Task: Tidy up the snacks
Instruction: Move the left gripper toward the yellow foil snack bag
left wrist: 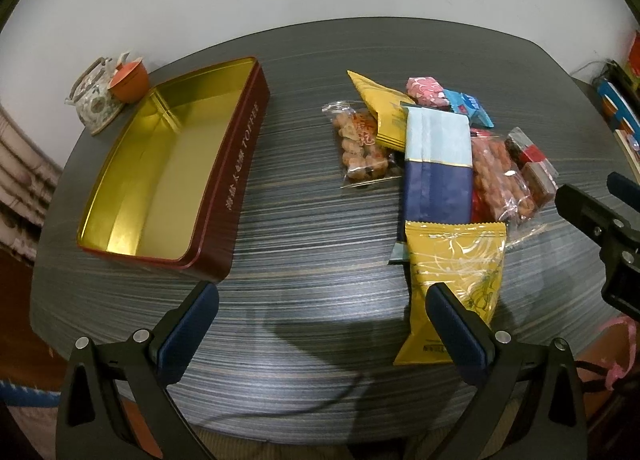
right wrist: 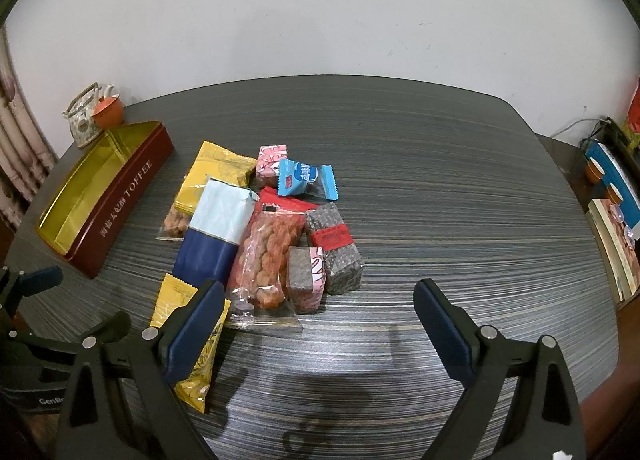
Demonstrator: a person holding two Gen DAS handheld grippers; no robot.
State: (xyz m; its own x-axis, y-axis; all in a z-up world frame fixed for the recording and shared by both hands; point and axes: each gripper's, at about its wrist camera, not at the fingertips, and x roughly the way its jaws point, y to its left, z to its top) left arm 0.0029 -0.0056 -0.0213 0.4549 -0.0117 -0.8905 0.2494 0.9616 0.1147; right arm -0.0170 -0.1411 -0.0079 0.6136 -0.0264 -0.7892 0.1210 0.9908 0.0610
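An open dark red toffee tin [left wrist: 224,196] [right wrist: 120,200] with a gold inside lies empty on the left of the table. A heap of snacks sits to its right: a navy and pale blue packet [left wrist: 436,168] [right wrist: 214,232], two yellow packets [left wrist: 456,272] [left wrist: 384,112], clear bags of nuts [left wrist: 360,144] [right wrist: 268,256], a pink cube [right wrist: 272,164], a blue candy [right wrist: 306,176], and a grey block with a red band [right wrist: 334,246]. My left gripper [left wrist: 322,316] hovers open near the front edge, its right finger over the near yellow packet. My right gripper [right wrist: 320,308] is open just before the heap.
A patterned teapot [left wrist: 94,100] and an orange cup [left wrist: 130,80] stand behind the tin at the back left corner. Books and small cups [right wrist: 612,196] fill a side surface on the right. The dark striped table [right wrist: 440,200] stretches bare to the right of the heap.
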